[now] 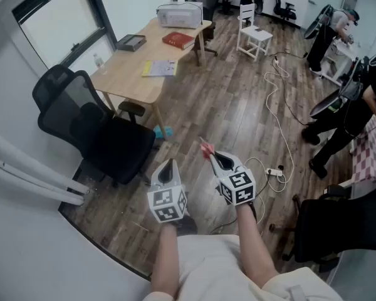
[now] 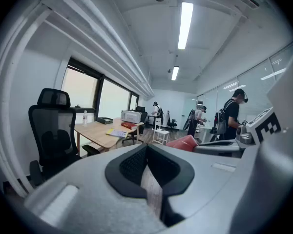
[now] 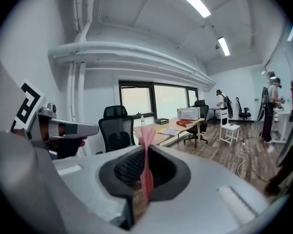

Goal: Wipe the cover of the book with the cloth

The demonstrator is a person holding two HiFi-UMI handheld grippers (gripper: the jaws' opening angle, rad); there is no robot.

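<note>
Pink mesh cloth [image 3: 146, 136] stands pinched between the jaws of the right gripper [image 1: 212, 156], which are closed tight on it; a short tuft pokes up past the tips. Just beside it, the left gripper [image 1: 169, 163] is held at about the same height. Its jaws are drawn together to a thin slit with nothing in them, and only the wooden floor [image 1: 225, 99] shows through. Both grippers hover low in front of the person, over the floor, touching nothing else. A white power strip [image 1: 276, 172] lies on the boards near the right gripper, and its pale cable [image 1: 272, 102] snakes away across the room. To the left of the grippers stands a black office chair [image 1: 106, 137], pulled up near the closest corner of a light wooden table [image 1: 135, 83]. A small teal object [image 1: 165, 132], too small to identify, sits on the floor by the table leg. A yellow booklet [image 1: 160, 68] lies flat on the middle of the table. Farther along is the red book [image 1: 178, 40], closed and lying flat near the table's far end, just in front of a white printer [image 1: 178, 15]. The book is well apart from both grippers and from the cloth. A dark flat box [image 1: 131, 42] rests at the window side of the table. Beyond the table stands a white chair [image 1: 254, 37]. Two people in dark clothes [image 1: 351, 115] bend over work surfaces along the right side of the room.
</note>
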